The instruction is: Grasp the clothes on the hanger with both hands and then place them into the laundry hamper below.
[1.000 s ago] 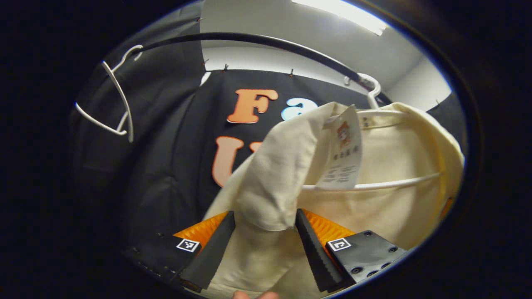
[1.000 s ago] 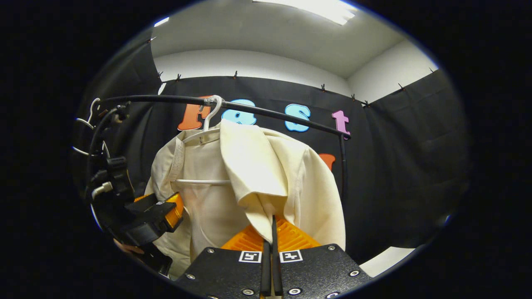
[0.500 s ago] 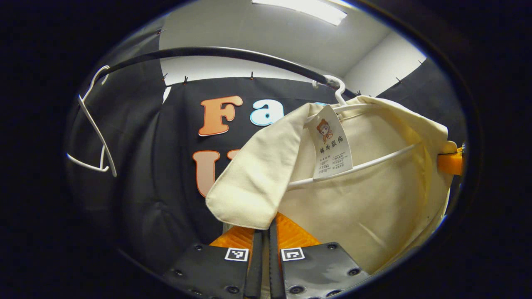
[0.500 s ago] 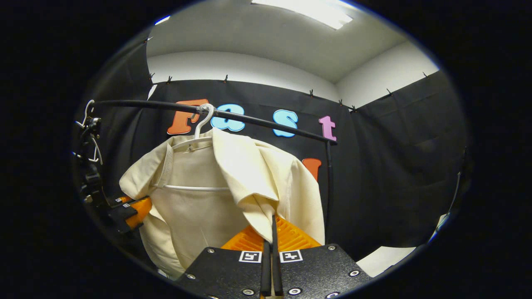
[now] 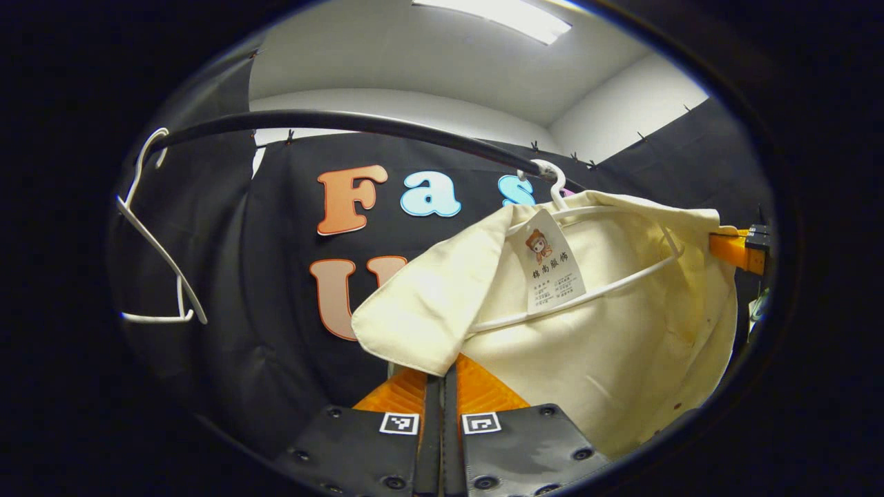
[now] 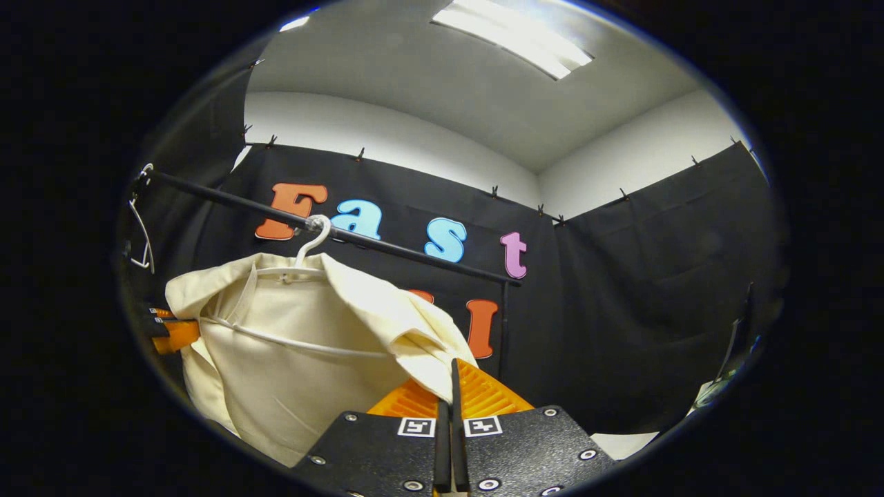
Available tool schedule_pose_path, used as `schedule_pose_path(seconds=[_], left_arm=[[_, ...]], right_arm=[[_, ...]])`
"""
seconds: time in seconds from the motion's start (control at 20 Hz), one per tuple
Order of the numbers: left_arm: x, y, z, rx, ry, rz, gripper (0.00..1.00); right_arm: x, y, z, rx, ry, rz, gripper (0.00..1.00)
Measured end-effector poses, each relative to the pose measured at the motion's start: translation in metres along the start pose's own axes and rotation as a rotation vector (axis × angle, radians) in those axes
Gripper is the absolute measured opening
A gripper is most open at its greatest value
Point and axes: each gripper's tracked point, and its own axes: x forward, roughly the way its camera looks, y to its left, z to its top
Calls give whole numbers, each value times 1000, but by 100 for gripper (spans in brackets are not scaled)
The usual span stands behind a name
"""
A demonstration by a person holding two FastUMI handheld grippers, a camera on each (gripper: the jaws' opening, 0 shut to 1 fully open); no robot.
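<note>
A cream shirt hangs on a white hanger from a black rail, with a paper tag at its collar. My left gripper is shut on the shirt's left front flap, which is pulled outward. In the right gripper view the same shirt hangs low left under the hanger's hook. My right gripper is shut on the other front flap. Each gripper shows at the shirt's far edge in the other's view: the right gripper and the left gripper.
An empty white hanger hangs at the rail's left end, also small in the right gripper view as the empty hanger. The rail ends at an upright post. Black cloth walls close the booth behind and to the right.
My left gripper, open around the flap one second ago, has shut on it. Both grippers have drawn back and apart, spreading the shirt's fronts wide on the hanger.
</note>
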Motion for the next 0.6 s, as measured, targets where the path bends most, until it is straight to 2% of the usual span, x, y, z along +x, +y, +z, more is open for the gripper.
schedule_pose_path(seconds=[0.2,0.4,0.6], left_arm=[[7,14,15,2,-13,14,9],[15,24,25,26,-15,2,9],[27,27,31,-32,-39,-57,10]], right_arm=[[14,-11,16,-50,-30,-27,0],[26,-10,15,6,-11,-17,0],[41,-23,27,11,-45,-28,0]])
